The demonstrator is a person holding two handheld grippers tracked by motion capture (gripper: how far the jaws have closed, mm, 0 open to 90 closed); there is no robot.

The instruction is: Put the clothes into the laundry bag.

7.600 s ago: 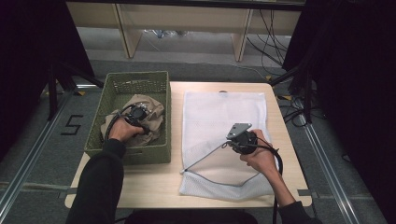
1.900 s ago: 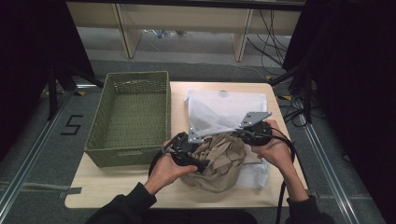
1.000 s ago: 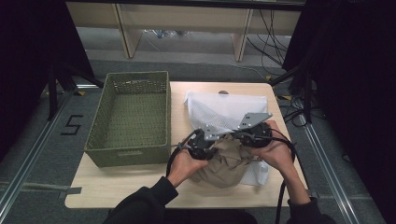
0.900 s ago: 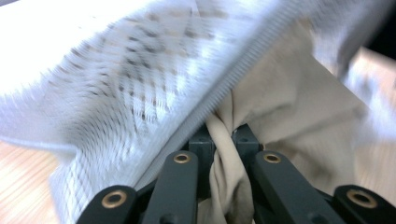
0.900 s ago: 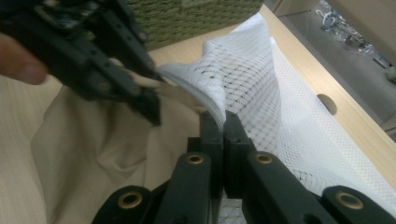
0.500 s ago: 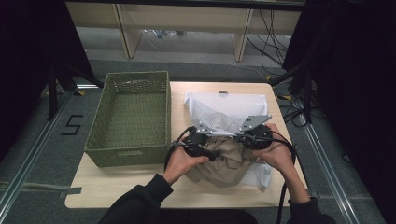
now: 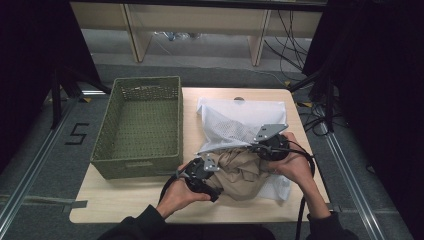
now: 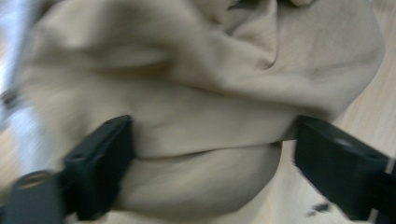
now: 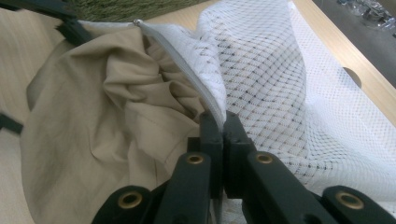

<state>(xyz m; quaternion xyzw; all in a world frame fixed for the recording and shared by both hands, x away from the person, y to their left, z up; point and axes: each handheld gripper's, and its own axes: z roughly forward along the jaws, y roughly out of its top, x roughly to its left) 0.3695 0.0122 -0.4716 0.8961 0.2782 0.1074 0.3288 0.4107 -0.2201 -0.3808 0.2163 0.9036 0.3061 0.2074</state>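
Note:
A crumpled beige garment [image 7: 242,172] lies half inside the mouth of a white mesh bag [image 7: 235,122] on the table. My right gripper [image 7: 253,148] is shut on the bag's zipper edge [image 9: 205,88] and holds the mouth up over the cloth. At the garment's near left side, my left gripper [image 7: 216,184] has just been opening. Its jaws stand wide apart in the left gripper view, with a bulge of the garment [image 8: 187,70] loose between them. The right gripper view looks into the bag at the garment [image 9: 93,116] under the mesh [image 9: 280,84].
A green woven basket [image 7: 135,167] stands on the left half of the wooden table [image 7: 125,202], with nothing inside it. Cables trail from both grippers toward the table's near edge. A shelf frame and floor cables lie beyond the far edge.
The garment has gone from the basket to the bag's mouth. In the last second my left gripper let go of the cloth, spread its jaws and sank toward the table. The right gripper stayed put.

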